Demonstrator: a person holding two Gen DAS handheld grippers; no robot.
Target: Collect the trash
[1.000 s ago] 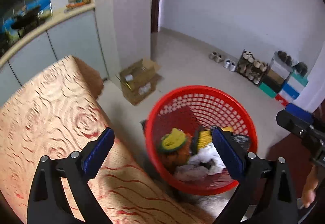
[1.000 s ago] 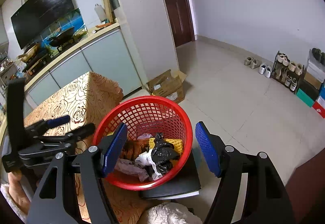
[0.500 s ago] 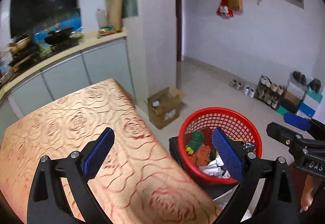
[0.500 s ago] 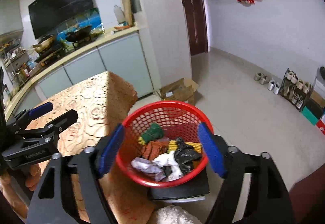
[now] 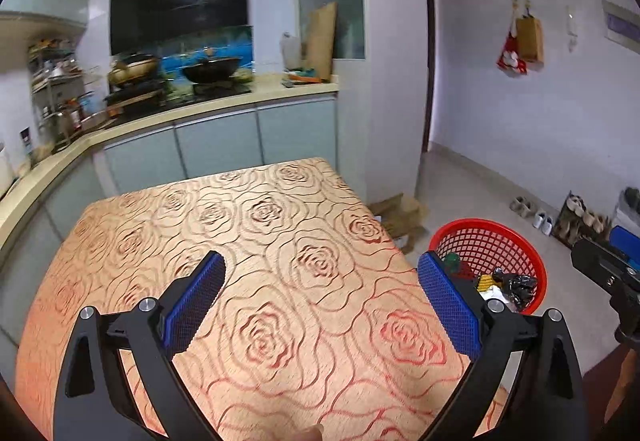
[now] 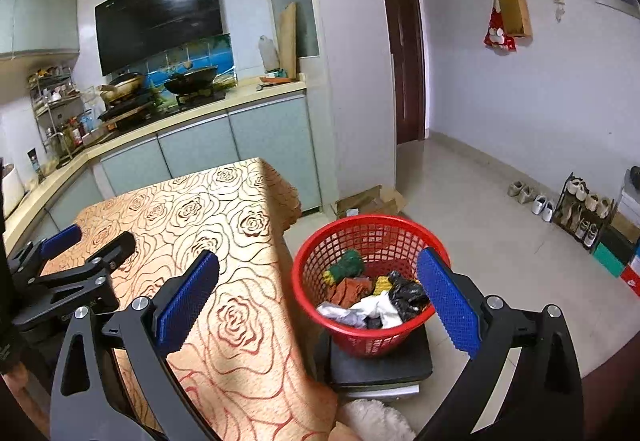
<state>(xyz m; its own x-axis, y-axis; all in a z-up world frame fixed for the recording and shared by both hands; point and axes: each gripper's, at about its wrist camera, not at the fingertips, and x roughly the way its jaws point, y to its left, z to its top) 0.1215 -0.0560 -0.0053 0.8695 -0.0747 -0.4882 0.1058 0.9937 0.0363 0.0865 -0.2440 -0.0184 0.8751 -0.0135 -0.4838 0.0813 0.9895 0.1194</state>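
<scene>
The trash [image 6: 372,297] sits piled in the red mesh basket [image 6: 316,253] on a dark stool [image 6: 380,365] just beside the table [image 5: 256,241]. It looks light, soft and crumply, wrappers and a black bag, so I'd pinch a bunched fold. Left gripper [image 5: 320,305] and right gripper [image 6: 316,301] both gape wide, holding nothing.

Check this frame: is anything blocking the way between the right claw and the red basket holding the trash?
Nothing visible does. The right claw is open and empty, and the red basket sits just ahead on a dark stool beside the table, its open top uncovered with trash inside.
</scene>
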